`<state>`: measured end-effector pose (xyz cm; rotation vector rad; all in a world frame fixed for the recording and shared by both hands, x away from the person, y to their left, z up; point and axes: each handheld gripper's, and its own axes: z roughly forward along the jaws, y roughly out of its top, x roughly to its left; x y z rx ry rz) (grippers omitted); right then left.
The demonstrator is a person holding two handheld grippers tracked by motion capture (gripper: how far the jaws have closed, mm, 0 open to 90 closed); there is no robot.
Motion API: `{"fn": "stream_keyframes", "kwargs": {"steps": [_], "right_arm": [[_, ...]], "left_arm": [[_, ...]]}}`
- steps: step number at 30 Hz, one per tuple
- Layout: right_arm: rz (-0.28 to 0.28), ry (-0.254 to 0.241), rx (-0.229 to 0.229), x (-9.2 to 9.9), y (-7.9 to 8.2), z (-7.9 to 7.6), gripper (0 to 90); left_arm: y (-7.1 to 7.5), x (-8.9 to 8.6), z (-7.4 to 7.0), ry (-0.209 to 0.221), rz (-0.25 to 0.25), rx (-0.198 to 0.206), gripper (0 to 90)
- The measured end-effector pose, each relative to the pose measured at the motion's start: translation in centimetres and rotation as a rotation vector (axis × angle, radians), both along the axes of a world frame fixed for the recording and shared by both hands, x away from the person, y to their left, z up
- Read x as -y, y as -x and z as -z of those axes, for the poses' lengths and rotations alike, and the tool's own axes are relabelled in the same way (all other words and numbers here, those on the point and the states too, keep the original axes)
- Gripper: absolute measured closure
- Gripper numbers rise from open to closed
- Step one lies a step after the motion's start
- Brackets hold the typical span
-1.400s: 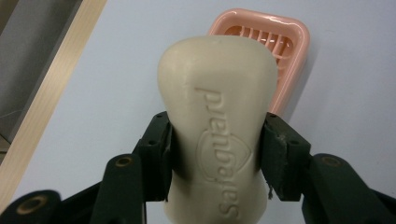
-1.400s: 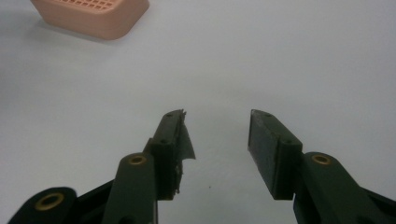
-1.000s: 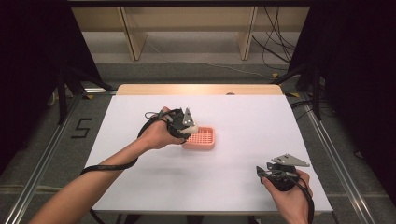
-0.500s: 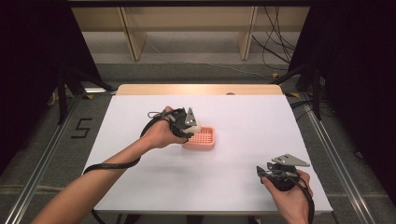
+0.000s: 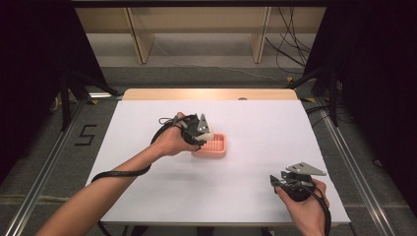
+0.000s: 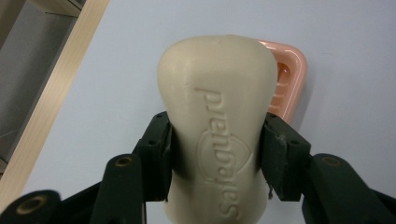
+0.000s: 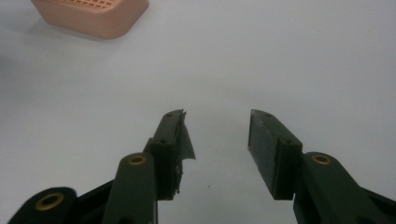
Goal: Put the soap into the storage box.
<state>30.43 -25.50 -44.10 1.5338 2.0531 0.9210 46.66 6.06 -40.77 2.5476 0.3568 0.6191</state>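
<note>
We hold the cream, embossed soap bar (image 6: 217,126) clamped at its waist in the left gripper (image 6: 215,154) — hard, slick, fairly light — with the pink plastic soap dish (image 6: 289,79) at one o'clock; the right gripper (image 7: 218,140) stands open, empty.

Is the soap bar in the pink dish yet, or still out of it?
Still out. The left gripper holds the soap bar clamped between its jaws, above the pink dish.

White table (image 5: 147,123) bare all round; sole obstacle pink soap dish (image 5: 215,145) (mid-table), right hand-held gripper (image 5: 281,183) well apart.
</note>
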Motion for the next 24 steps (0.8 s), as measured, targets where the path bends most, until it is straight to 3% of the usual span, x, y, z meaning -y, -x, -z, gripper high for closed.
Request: {"fn": "stream_keyframes", "kwargs": {"steps": [2,24], "right_arm": [[-0.018,0.028,0.022,0.2,-0.1,0.0,56.3],[-0.021,0.01,0.01,0.2,-0.1,0.0,56.3]], "left_arm": [[0.0,0.1,0.1,0.001,0.004,0.002,49.5],[-1.2,1.1,1.5,0.02,0.013,-0.025,49.5]]}}
